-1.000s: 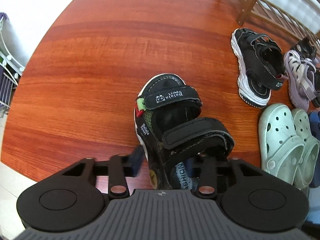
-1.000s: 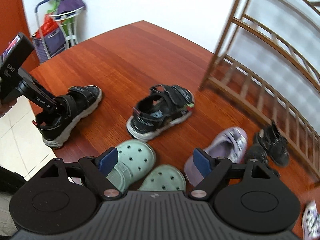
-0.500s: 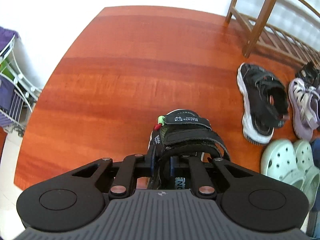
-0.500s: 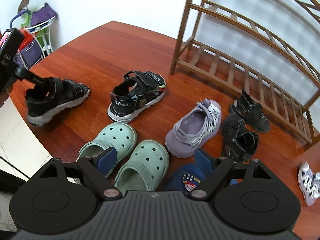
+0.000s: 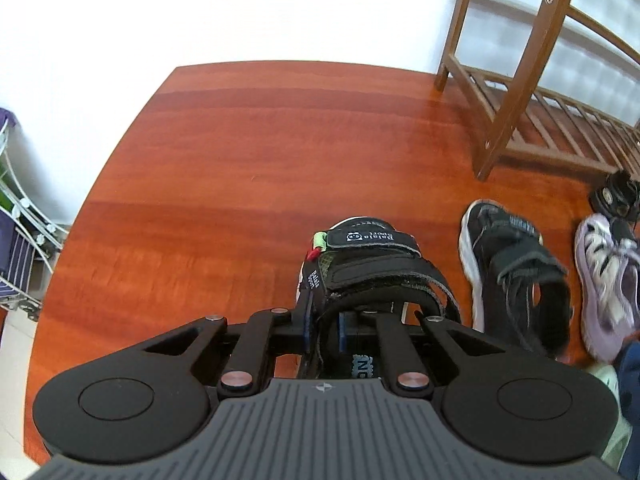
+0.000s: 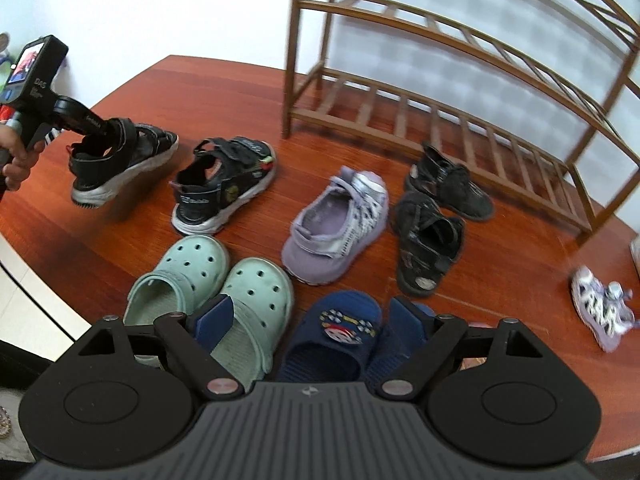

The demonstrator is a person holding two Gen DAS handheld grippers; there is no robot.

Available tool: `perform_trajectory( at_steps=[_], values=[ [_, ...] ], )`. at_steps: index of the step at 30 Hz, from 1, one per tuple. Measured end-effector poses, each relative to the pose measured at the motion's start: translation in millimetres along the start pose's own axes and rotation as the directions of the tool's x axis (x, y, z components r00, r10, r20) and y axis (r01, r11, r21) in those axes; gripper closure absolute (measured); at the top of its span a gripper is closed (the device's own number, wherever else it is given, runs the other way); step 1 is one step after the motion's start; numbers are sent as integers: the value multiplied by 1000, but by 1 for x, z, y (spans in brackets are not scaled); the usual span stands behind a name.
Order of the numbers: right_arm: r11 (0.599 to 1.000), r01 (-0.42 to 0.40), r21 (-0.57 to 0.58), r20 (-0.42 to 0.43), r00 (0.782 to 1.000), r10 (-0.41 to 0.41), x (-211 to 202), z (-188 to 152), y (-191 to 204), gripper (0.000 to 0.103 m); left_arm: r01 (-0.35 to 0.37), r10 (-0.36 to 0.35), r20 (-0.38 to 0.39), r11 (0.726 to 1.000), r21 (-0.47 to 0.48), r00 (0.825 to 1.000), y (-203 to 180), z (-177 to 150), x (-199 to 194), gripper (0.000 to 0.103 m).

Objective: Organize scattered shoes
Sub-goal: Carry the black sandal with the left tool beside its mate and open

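Jaws on the left gripper (image 5: 326, 330) are clamped tight on the rear strap of a black velcro kids' sandal with a white sole (image 5: 372, 268), and from the right wrist view that sandal (image 6: 120, 160) hangs off the reddish-brown wooden worktop (image 5: 260, 168), heel end lower, with a hand (image 6: 16, 160) on the gripper handle. Right gripper (image 6: 312, 320) has its jaws wide apart with nothing between the pads, hovering over the near edge of the worktop above a navy blue slipper with a cartoon patch (image 6: 340, 336) and a pair of mint-green foam clogs (image 6: 224, 280).

Using the brown slatted wooden shoe rack (image 6: 460, 100) as the landmark: its matching black sandal (image 6: 224, 188) sits on the worktop in front of the rack's left leg, just beside the lifted one. A lavender mesh sneaker (image 6: 340, 224) lies in front of the rack's middle, with two dark black sandals (image 6: 436, 216) next to it, closer to the rack. Another lavender-and-white sneaker (image 6: 600, 304) is off by itself in front of the rack's right end.
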State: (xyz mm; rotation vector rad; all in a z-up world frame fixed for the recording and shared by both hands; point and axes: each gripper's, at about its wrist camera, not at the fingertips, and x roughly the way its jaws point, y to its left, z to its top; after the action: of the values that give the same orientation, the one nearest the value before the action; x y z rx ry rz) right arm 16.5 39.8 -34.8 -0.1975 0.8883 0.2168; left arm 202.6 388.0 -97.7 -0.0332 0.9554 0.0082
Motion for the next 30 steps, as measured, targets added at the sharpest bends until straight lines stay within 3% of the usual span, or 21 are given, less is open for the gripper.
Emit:
perform_trajectory(
  at_steps=[11, 25, 26, 29, 30],
  values=[
    [987, 102, 126, -22, 995, -100, -18, -29, -30, 14, 25, -25, -21, 1000, 17, 999, -36, 21, 40, 90],
    [972, 143, 186, -43, 990, -138, -24, -46, -52, 12, 8, -4, -75, 999, 50, 997, -49, 9, 58, 84],
    [972, 142, 185, -43, 990, -136, -24, -45, -52, 11, 12, -8, -86, 999, 44, 996, -49, 9, 59, 78],
    [974, 136, 183, -40, 991, -131, -24, -45, -53, 10, 23, -19, -108, 999, 32, 994, -46, 9, 57, 46],
    [974, 134, 183, -38, 991, -129, -25, -45, -54, 10, 19, -15, -103, 999, 44, 995, -45, 8, 55, 42]
  ],
)
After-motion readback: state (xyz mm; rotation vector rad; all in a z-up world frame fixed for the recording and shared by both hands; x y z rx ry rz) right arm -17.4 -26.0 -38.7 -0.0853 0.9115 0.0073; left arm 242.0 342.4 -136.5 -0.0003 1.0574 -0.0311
